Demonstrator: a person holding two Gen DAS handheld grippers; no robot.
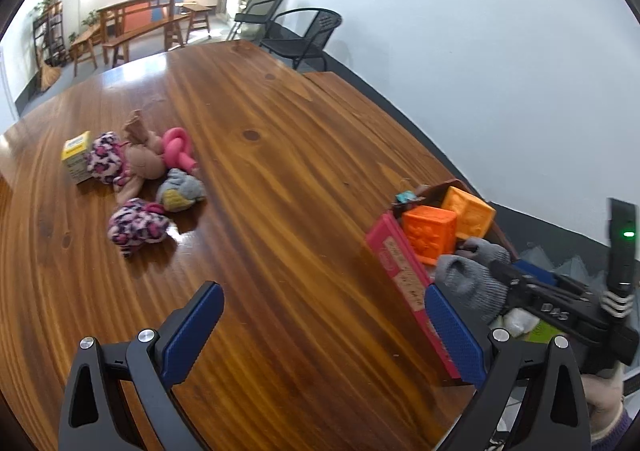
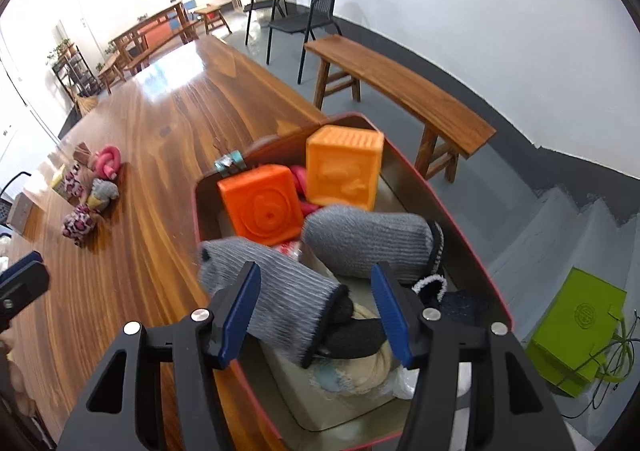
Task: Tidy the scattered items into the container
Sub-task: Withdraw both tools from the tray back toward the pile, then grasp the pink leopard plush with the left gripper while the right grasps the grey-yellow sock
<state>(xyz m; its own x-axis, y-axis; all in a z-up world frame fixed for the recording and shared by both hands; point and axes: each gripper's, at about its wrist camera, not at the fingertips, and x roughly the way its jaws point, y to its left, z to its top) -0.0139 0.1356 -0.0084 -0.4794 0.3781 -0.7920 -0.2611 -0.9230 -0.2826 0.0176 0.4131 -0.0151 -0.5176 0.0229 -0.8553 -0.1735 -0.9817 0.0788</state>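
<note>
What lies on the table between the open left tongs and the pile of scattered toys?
Nothing: in the left wrist view, bare wooden table runs from the left tongs to the toy pile.

two orange blocks (image 2: 260, 207), grey ribbed socks (image 2: 276, 291), red-rimmed container (image 2: 460, 219), pink leopard-print socks (image 1: 138, 227), blue claw pads (image 1: 192, 331)

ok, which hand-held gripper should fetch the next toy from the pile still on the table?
Left. The left hand-held gripper is wide open, empty, over bare table, facing the toy pile. The right hand-held gripper hangs over the container, a grey sock between its open jaws.
</note>
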